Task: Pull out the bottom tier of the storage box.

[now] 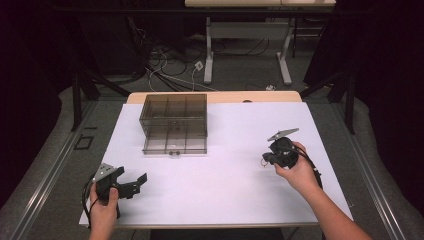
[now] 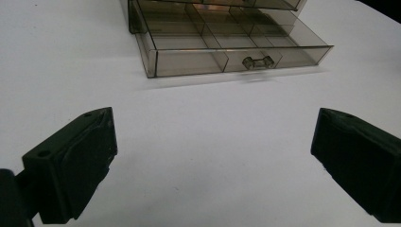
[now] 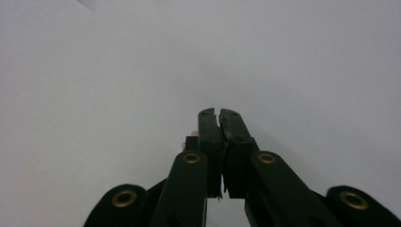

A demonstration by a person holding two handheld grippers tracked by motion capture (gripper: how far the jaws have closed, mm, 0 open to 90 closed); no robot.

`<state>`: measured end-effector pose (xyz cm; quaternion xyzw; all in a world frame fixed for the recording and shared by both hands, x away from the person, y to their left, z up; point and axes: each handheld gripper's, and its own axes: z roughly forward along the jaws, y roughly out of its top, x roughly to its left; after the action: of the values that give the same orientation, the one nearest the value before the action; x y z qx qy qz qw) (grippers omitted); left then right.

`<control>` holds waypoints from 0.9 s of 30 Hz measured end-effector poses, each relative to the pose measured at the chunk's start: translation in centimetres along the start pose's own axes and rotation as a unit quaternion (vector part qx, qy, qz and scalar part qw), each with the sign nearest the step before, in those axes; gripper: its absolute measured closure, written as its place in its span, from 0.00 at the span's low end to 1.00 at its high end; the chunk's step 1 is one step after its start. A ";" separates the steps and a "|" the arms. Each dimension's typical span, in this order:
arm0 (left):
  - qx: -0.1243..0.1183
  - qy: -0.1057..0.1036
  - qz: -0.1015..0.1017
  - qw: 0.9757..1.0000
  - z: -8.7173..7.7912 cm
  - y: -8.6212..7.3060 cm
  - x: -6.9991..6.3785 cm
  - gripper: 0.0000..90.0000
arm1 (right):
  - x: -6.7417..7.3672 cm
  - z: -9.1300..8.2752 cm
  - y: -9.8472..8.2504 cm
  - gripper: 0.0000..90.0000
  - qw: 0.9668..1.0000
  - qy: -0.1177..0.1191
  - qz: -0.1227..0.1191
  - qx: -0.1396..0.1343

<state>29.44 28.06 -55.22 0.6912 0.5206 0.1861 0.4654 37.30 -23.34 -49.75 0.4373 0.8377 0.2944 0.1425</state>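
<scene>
Left gripper (image 2: 213, 156) spread wide facing drawer box (image 2: 227, 42), right gripper (image 3: 220, 116) pinched closed over white table (image 3: 94, 94)

Support: a table (image 1: 300, 95) with a pale wooden top, its far edge bare.
Cover: a white sheet (image 1: 225, 175) spread over nearly the whole top.
On the sheet: a smoky clear drawer box (image 1: 175, 112), beyond the left gripper (image 1: 131, 181) and well apart from it.
Drawer: the lowest drawer (image 2: 227, 47) stands pulled out toward the grippers, its divided compartments bare.
</scene>
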 end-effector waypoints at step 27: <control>0.002 -0.002 0.001 1.000 0.1 -0.1 0.0 0.02 | 3.3 0.1 5.5 0.98 0.999 0.010 -0.046 -0.015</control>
<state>29.47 27.98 -55.31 0.6930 0.5193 0.1847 0.4647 39.00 -18.13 -46.37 0.3933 0.8539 0.3040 0.1540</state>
